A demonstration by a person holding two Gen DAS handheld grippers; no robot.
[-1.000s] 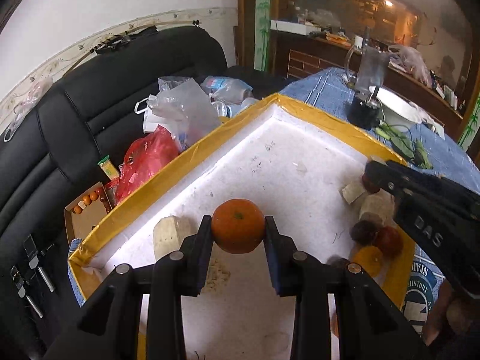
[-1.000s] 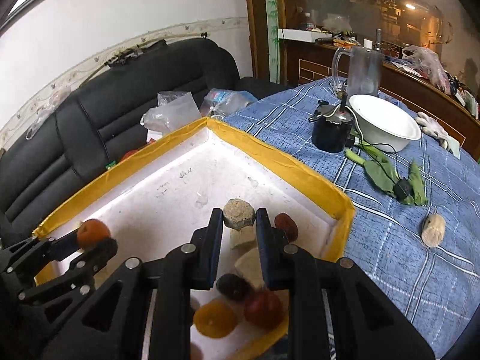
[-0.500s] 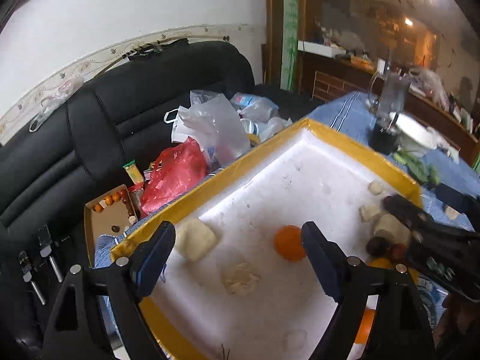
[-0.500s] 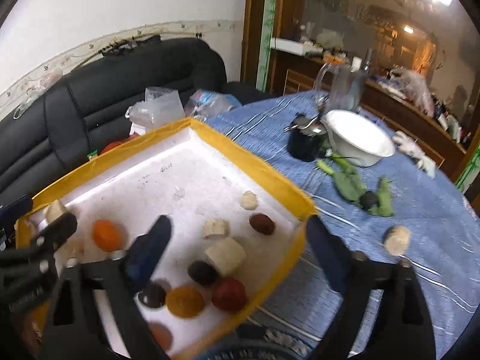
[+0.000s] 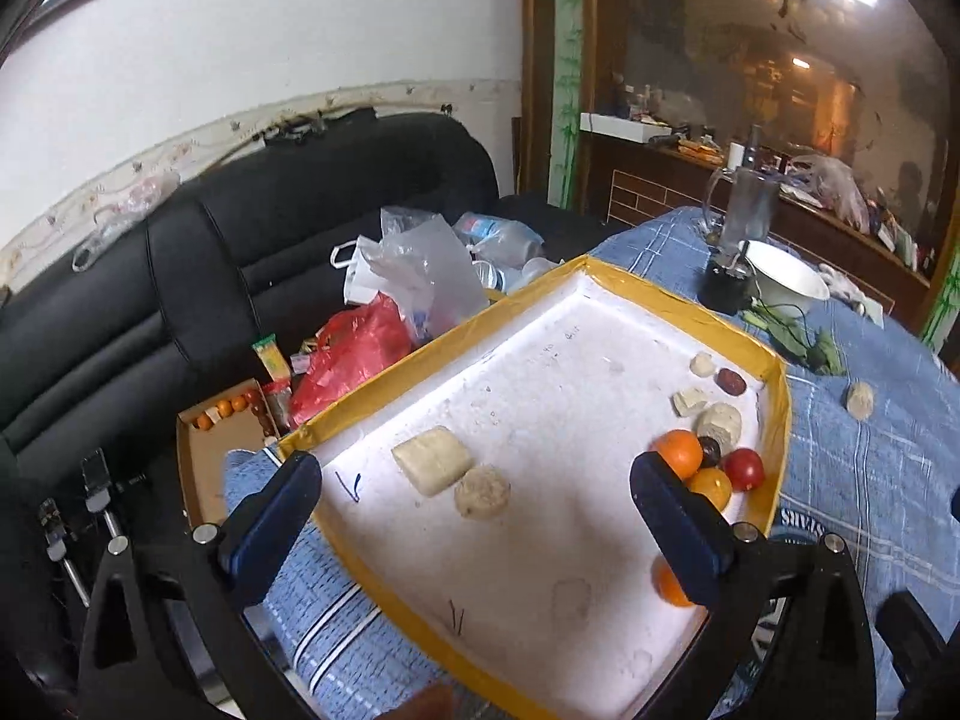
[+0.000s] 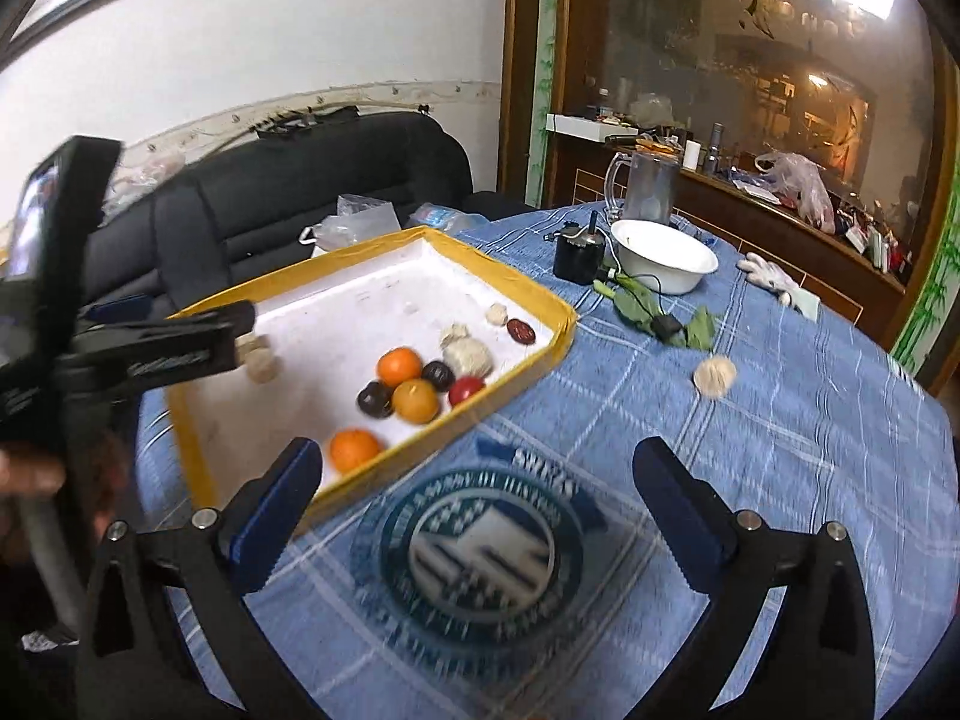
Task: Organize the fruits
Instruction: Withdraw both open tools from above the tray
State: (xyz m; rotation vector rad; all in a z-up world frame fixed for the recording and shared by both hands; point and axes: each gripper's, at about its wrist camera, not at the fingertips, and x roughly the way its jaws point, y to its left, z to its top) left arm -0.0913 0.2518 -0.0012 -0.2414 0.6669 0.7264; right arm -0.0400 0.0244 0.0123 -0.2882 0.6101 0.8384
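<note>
Both the left hand-held gripper (image 5: 474, 504) and the right hand-held gripper (image 6: 474, 492) hang wide open and empty above the tray (image 6: 528, 372) on the tabletop (image 6: 780, 450). The fruits (image 6: 414, 384) lie clustered in its right near corner. For the next pick, I would descend straight over one fruit, clear of its neighbours. Being round, they have no long axis to align with.

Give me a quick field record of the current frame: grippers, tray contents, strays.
left gripper: open, empty, above tray
right gripper: open, empty, over blue tablecloth
tray: white foam, yellow rim
fruit cluster: oranges, dark fruits, red fruit, near right corner
beige lumps: tray's left side
stray: beige lump on cloth, outside tray
</note>
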